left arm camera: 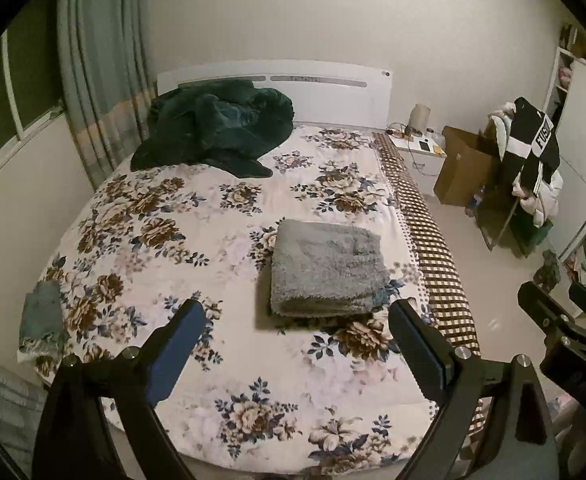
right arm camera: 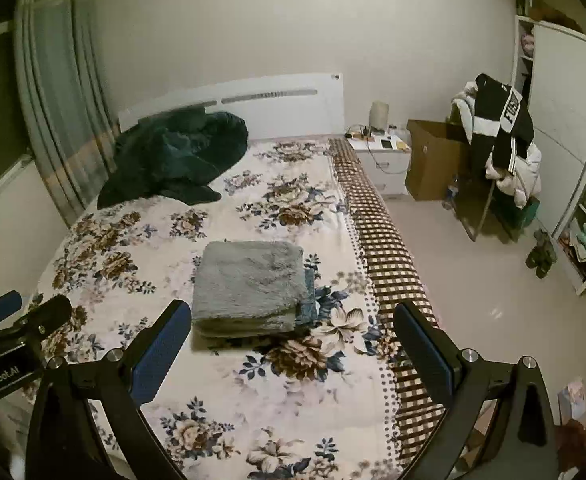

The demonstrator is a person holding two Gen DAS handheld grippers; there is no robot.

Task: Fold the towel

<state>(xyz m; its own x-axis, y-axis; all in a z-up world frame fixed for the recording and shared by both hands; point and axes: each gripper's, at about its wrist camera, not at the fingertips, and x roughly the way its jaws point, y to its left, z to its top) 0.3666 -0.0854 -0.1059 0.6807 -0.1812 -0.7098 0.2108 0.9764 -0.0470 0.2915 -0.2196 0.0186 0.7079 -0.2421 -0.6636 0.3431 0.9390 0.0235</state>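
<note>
A grey fluffy towel (left arm camera: pixel 327 268) (right arm camera: pixel 251 286) lies folded into a thick square on the floral bedspread (left arm camera: pixel 197 224) (right arm camera: pixel 141 240), toward the bed's right side. My left gripper (left arm camera: pixel 297 316) hovers above the bed short of the towel, jaws wide apart, nothing between them. My right gripper (right arm camera: pixel 293 320) is likewise open and empty, with the towel just beyond its left finger (right arm camera: pixel 161 348). The right gripper (left arm camera: pixel 561 312) shows at the right edge of the left wrist view; the left gripper (right arm camera: pixel 25 308) shows at the left edge of the right wrist view.
A dark green blanket (left arm camera: pixel 217 128) is heaped by the headboard. A small teal cloth (left arm camera: pixel 41 320) lies at the bed's left edge. A checked sheet (left arm camera: pixel 433 248) hangs down the right side. Beyond it stand a nightstand (right arm camera: pixel 381 152), a cardboard box (right arm camera: pixel 433 164) and a chair piled with clothes (right arm camera: pixel 505 148).
</note>
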